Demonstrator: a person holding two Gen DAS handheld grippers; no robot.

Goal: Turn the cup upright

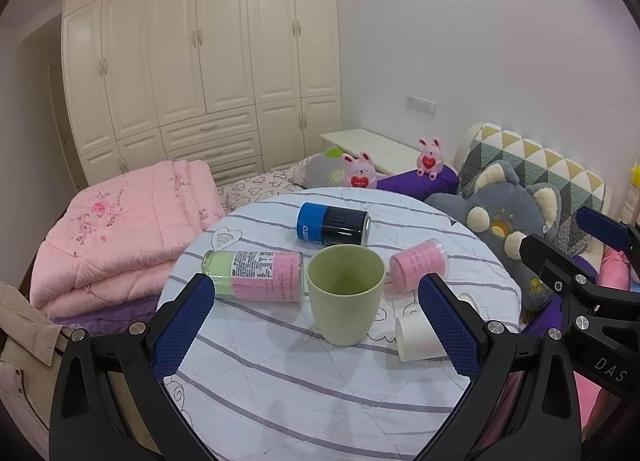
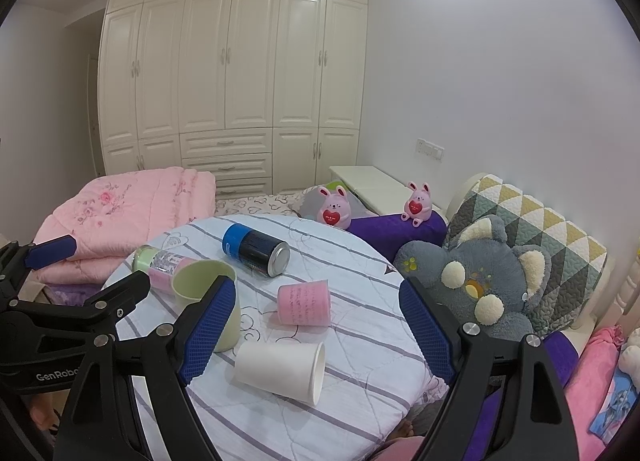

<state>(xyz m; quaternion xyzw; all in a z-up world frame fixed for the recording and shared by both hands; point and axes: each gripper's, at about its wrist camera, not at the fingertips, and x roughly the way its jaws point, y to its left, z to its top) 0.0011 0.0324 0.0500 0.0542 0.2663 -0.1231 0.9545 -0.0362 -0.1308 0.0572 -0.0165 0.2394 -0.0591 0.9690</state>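
Note:
A pale green cup [image 1: 345, 293] stands upright, mouth up, on the round striped table [image 1: 280, 381]; in the right wrist view it [image 2: 196, 281] is partly hidden behind a finger. A white paper cup [image 2: 280, 371] lies on its side near the table's front right; it also shows in the left wrist view [image 1: 414, 339]. A pink cup [image 2: 305, 302] lies on its side too, seen in the left wrist view [image 1: 418, 265]. My left gripper [image 1: 316, 325] is open, the green cup just beyond its fingers. My right gripper [image 2: 316, 329] is open above the white cup.
A blue-black can [image 1: 333, 224] and a green-pink bottle [image 1: 256, 275] lie on the table. A folded pink quilt [image 1: 120, 229] lies left, a grey plush toy [image 2: 476, 281] and patterned cushion right, two pink bunny toys [image 2: 334, 211] behind. A wardrobe fills the far wall.

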